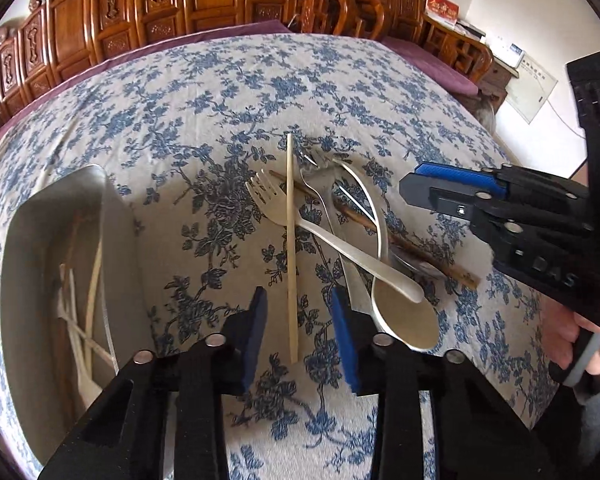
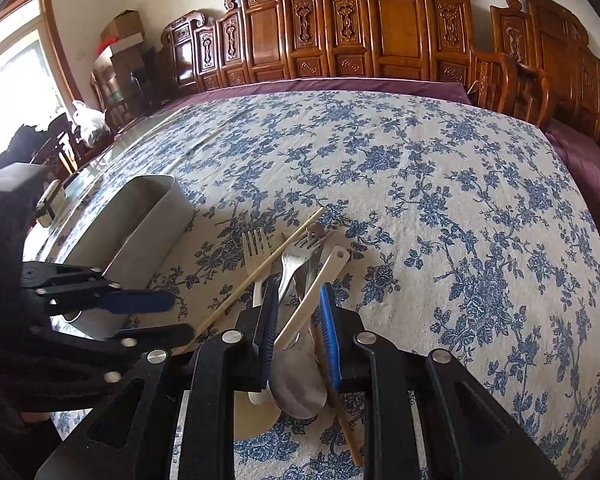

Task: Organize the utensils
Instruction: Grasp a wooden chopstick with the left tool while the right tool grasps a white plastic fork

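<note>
Utensil pile btwn metal bin & right hand-held gripper.

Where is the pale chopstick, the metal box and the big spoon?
pale chopstick [image 1: 290,240]: left wrist view, middle of the stick.
metal box [image 2: 156,210]: right wrist view, outer side wall.
big spoon [image 1: 408,316]: left wrist view, bowl.

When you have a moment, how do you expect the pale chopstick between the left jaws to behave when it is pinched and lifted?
The pale chopstick looks thin and straight, so probably stiff and light. It lies across the fork, so lifting it may nudge the pile. The left gripper would pinch near one end, so the long free end may droop or swivel.
</note>
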Action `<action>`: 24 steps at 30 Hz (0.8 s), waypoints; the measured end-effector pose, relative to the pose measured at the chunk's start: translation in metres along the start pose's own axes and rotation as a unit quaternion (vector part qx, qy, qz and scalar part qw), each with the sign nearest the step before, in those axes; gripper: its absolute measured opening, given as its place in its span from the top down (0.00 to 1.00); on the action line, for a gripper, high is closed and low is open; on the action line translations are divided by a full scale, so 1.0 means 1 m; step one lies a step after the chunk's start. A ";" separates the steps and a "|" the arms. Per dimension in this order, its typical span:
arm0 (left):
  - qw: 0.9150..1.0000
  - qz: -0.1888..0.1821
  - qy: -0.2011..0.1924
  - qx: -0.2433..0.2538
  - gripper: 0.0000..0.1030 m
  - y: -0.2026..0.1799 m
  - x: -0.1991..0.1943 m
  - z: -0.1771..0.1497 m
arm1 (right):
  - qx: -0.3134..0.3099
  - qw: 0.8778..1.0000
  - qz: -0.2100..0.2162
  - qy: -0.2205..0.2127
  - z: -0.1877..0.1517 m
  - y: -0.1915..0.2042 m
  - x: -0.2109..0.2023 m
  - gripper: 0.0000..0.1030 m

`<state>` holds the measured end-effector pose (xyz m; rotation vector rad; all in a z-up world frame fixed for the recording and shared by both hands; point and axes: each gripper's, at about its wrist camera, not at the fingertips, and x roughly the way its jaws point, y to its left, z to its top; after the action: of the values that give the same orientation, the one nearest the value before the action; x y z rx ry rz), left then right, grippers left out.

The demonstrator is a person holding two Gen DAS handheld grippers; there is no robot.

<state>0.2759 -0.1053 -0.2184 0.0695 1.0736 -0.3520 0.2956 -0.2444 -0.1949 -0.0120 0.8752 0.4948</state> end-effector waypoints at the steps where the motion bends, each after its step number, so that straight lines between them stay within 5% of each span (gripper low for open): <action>1: 1.000 0.001 0.003 0.000 0.75 -0.001 0.004 0.002 | -0.001 1.000 0.000 -0.001 0.001 0.000 0.000 0.77; 11: 1.000 0.025 0.015 0.010 0.85 -0.003 0.029 0.010 | -0.005 1.000 0.002 -0.001 0.002 0.003 0.000 0.77; 14: 0.999 0.031 0.012 0.009 0.96 -0.001 0.030 0.012 | -0.007 1.000 0.003 0.000 0.003 0.004 0.001 0.77; 24: 1.000 0.020 -0.012 -0.005 0.96 0.012 0.003 -0.002 | -0.013 1.000 0.014 0.014 0.000 0.013 0.013 0.77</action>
<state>0.2794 -0.0941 -0.2230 0.0773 1.0488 -0.3095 0.2973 -0.2275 -0.2021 -0.0312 0.8976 0.5329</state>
